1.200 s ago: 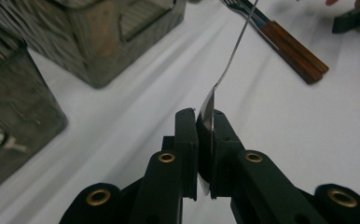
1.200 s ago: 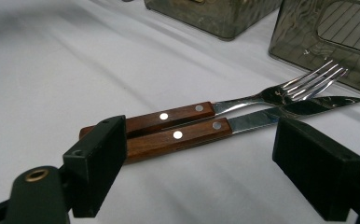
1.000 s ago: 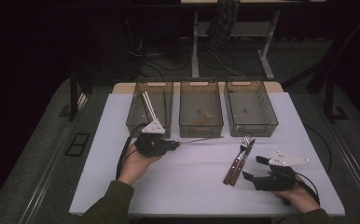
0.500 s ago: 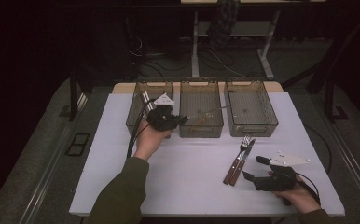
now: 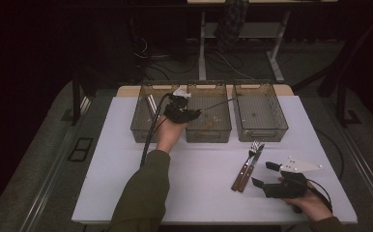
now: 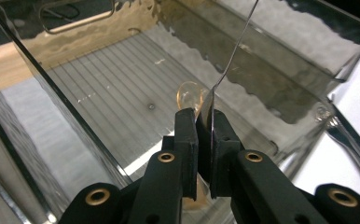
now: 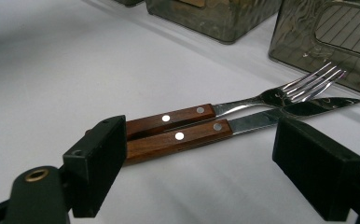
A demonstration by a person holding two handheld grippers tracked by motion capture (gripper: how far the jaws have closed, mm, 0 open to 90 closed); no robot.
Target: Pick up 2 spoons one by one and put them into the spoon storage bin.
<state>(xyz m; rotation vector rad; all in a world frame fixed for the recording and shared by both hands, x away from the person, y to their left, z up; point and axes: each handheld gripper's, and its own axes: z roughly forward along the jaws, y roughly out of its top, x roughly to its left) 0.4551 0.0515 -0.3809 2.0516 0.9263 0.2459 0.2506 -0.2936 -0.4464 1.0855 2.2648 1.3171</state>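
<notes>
Left gripper (image 5: 194, 114) moves from the table up over the middle bin (image 5: 208, 133), jaws pinching a thin utensil (image 6: 229, 65).
It may slip from the narrow grip or hit the bin wall; right gripper (image 5: 264, 175) rests spread beside fork (image 7: 243, 105) and knife (image 7: 262, 119).

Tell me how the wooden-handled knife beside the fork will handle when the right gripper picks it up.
The knife looks stiff: riveted wood handle, flat steel blade. It lies flat, so it probably won't roll. Its polished blade is likely slippery; the handle should grip better. It lies against the fork, so the open right gripper may nudge both.
</notes>
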